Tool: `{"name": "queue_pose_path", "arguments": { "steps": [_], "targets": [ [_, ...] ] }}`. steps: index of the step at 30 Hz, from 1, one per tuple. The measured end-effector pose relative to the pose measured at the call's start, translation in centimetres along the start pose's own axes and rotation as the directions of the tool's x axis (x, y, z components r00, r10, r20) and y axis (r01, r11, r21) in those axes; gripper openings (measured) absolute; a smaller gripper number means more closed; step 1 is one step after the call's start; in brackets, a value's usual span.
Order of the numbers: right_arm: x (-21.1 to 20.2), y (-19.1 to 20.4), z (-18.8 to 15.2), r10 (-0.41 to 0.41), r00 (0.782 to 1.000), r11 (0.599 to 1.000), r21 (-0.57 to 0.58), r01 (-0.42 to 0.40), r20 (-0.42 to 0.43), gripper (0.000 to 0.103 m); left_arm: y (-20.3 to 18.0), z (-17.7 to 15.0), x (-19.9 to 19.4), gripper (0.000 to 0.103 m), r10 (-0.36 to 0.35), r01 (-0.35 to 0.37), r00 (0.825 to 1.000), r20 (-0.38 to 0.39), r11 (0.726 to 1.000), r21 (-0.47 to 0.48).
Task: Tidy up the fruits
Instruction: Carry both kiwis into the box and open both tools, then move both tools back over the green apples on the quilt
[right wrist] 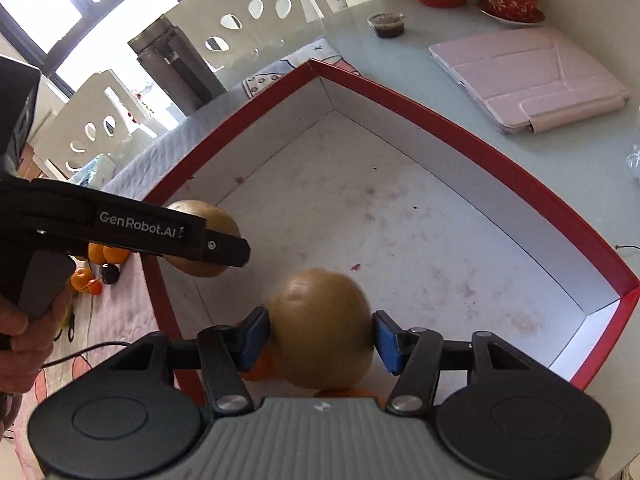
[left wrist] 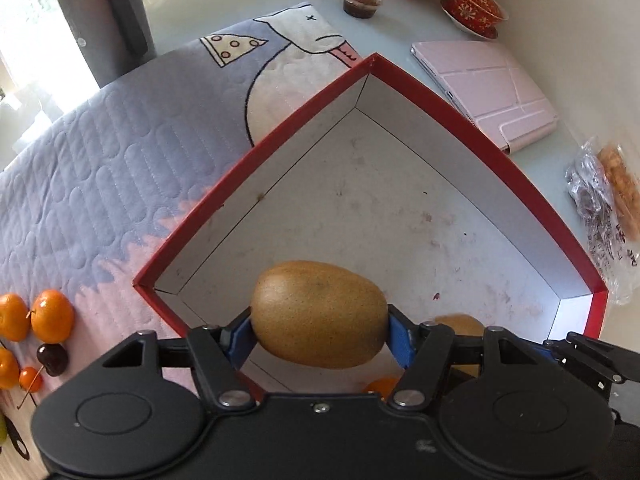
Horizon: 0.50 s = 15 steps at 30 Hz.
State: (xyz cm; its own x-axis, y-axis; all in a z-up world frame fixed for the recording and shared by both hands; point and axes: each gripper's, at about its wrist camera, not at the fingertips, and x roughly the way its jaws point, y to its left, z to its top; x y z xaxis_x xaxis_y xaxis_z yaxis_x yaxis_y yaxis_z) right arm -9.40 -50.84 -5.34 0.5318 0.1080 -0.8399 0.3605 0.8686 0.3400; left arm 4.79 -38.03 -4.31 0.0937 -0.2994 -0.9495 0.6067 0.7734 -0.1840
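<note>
Left claw point(left wrist: 320, 338) grasping kiwi point(left wrist: 319, 314) over red box point(left wrist: 460, 120); right claw point(right wrist: 322, 340) grasping second kiwi point(right wrist: 320, 328), box's 6 o'clock edge.

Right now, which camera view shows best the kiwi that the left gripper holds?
The left wrist view: the kiwi shows whole, side-on between the blue pads of the left gripper, over the red box. In the right wrist view the gripper's black finger crosses it.
</note>
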Motion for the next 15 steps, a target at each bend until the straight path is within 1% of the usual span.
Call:
{"name": "queue_pose_path", "arguments": {
  "steps": [3,6,10,15],
  "targets": [
    [-0.6,-0.3,0.5,0.005,1.000,1.000,0.029,-0.005,0.018,0.059,0.3,0.6,-0.4,0.083,-0.003,0.003,1.000,0.005,1.000,-0.022],
    [-1.1,-0.4,0.6,-0.005,0.999,0.999,0.032,0.004,0.036,0.059,0.8,0.6,-1.1,0.083,0.019,-0.019,1.000,0.011,0.999,-0.026],
    [-1.8,-0.7,0.4,-0.012,0.999,0.998,0.059,0.009,0.051,0.060,1.7,0.4,-2.2,0.083,-0.009,0.011,0.999,0.033,0.998,-0.063],
    [-2.8,-0.5,0.5,-0.021,0.997,0.997,0.072,0.016,0.076,0.060,2.1,0.0,-4.2,0.083,-0.011,0.016,0.997,0.077,0.998,-0.065]
  ]
}}
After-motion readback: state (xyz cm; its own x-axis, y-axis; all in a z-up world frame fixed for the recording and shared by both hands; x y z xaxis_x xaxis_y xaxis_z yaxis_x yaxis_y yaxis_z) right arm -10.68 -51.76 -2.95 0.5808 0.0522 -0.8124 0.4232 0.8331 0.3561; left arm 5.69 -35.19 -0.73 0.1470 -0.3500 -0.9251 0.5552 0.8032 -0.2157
